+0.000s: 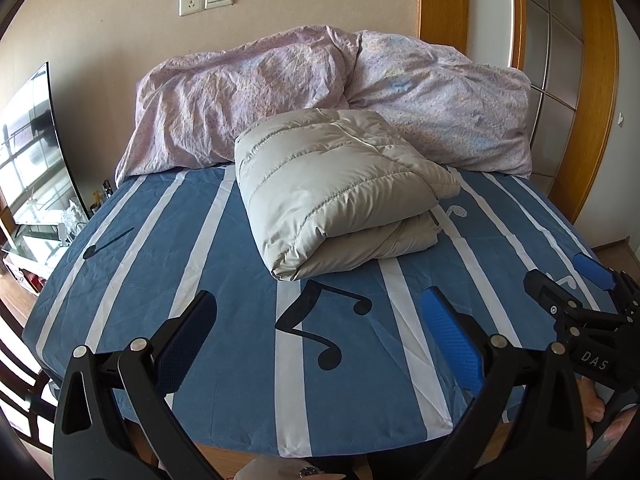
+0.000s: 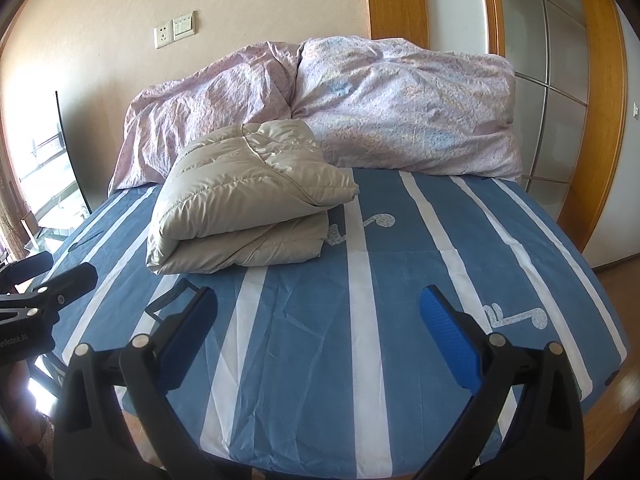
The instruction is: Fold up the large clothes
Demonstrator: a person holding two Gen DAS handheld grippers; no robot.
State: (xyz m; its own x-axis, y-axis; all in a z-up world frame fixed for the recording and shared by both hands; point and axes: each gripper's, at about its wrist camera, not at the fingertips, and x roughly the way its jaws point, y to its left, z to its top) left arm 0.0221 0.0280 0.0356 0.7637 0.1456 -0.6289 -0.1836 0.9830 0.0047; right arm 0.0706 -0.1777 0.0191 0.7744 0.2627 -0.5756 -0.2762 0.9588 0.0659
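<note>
A beige quilted down jacket [image 1: 332, 192] lies folded into a thick bundle in the middle of the bed; it also shows in the right wrist view [image 2: 244, 204]. My left gripper [image 1: 320, 320] is open and empty, held over the near part of the bed, well short of the jacket. My right gripper [image 2: 320, 320] is open and empty too, near the bed's front edge and to the right of the jacket. The right gripper shows at the right edge of the left wrist view [image 1: 568, 276]. The left gripper shows at the left edge of the right wrist view [image 2: 60, 272].
The bed has a blue sheet [image 1: 224, 264] with white stripes and music notes. A crumpled pink duvet [image 1: 280, 92] is heaped at the far end against the wall. A TV [image 1: 32, 140] stands left of the bed. Wooden-framed doors [image 2: 560, 80] stand at the right.
</note>
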